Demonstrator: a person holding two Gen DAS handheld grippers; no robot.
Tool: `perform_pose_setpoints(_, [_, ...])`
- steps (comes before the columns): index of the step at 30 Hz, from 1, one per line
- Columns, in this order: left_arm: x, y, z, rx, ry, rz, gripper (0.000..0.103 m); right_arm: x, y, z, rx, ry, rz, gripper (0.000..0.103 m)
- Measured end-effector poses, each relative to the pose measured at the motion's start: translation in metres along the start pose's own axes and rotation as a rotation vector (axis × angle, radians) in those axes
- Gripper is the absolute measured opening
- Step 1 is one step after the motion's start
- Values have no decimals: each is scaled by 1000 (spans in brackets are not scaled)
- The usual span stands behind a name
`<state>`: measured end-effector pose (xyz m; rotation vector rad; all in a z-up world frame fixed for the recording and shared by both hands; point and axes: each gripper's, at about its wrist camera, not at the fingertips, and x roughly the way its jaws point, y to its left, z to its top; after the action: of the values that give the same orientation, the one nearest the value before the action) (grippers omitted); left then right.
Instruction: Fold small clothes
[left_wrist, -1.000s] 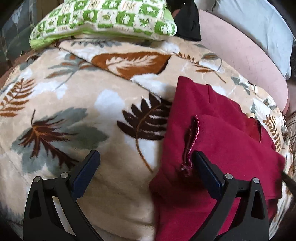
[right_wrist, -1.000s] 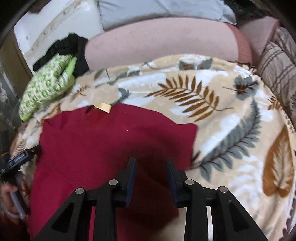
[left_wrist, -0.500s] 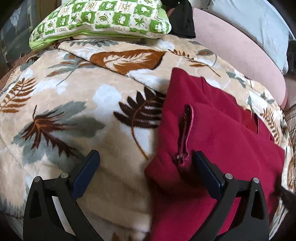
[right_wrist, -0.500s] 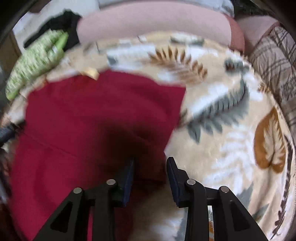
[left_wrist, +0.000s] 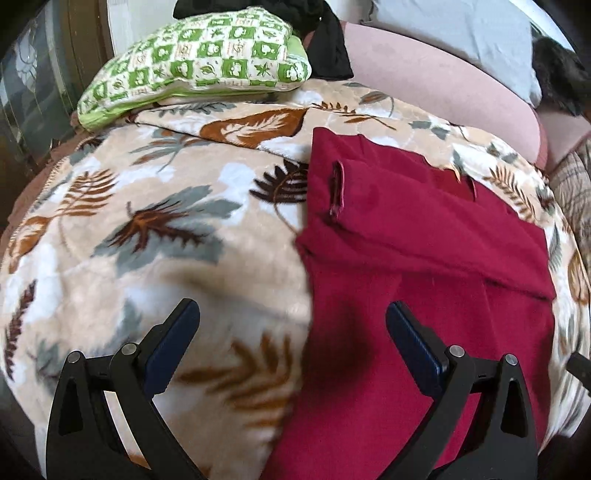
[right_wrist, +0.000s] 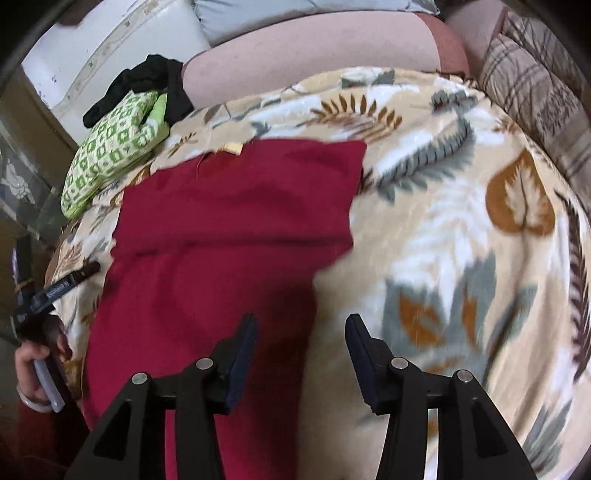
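A dark red garment (left_wrist: 424, 251) lies flat on a leaf-patterned blanket (left_wrist: 147, 221), with its far part folded over the near part. A sleeve cuff (left_wrist: 336, 192) lies on top near its left edge. My left gripper (left_wrist: 291, 332) is open and empty, hovering above the garment's left edge. In the right wrist view the garment (right_wrist: 229, 229) fills the left half. My right gripper (right_wrist: 301, 343) is open and empty, above the garment's right edge. The left gripper also shows in the right wrist view (right_wrist: 55, 288), at the far left, held in a hand.
A green checked pillow (left_wrist: 199, 62) and a black cloth (left_wrist: 328, 48) lie at the back left. A pink bolster (left_wrist: 443, 85) and a grey pillow (left_wrist: 461, 29) run along the back. A plaid cushion (right_wrist: 535, 85) sits at the back right.
My right gripper opened and let go of the red garment, then drew back. My left gripper pulled back toward the near edge. The garment's folded part now lies flat.
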<state>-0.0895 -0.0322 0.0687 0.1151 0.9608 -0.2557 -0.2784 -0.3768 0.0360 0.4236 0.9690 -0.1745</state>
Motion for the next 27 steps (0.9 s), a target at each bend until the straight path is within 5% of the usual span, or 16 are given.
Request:
perform_pose_setpoints(8, [-29,24,-48,-31,67,-42,101,30,-5,-24,62,7,21,51])
perform_pose_setpoints(9, [-32,26,-55,-35,83,-46,101,29,0,-25,28,-1,13,46])
perform_pose_setpoints(10, [-34,28,-61,-35,90,-48,101,29,3,-26,-5,4,4,12])
perform_pose_setpoints(11, [-39,29,-67,-31,95,-49,101,27,4,-26,-14,5,2,4])
perform_pose_setpoints(15, [-52,32,-81,-33,92,-64,101,17,-9,-27,21,-24,-23,1])
perform_pose_setpoints(19, [-55,35,-88,-67,104,-100,101,7,-23,-24,117,-62,39,4])
perform_pose_setpoints(21, [-53,31,-91,-61,116,-97,101,9,-20,-18,127,-73,66,20])
perform_pose_setpoints(22, [-53,31,-91,-55,118,-92,101,11,-17,-14,130,-82,60,41])
perform_pose_setpoints(23, [-53,29,-92,-48,120,-85,101,16,-13,-10,127,-82,70,50])
perform_pose_setpoints(25, [-53,28,-94,-40,120,-78,101,34,-4,1,121,-57,84,50])
perform_pose_setpoints(27, [-54,28,-97,-38,124,-72,101,50,5,5,94,-18,57,30])
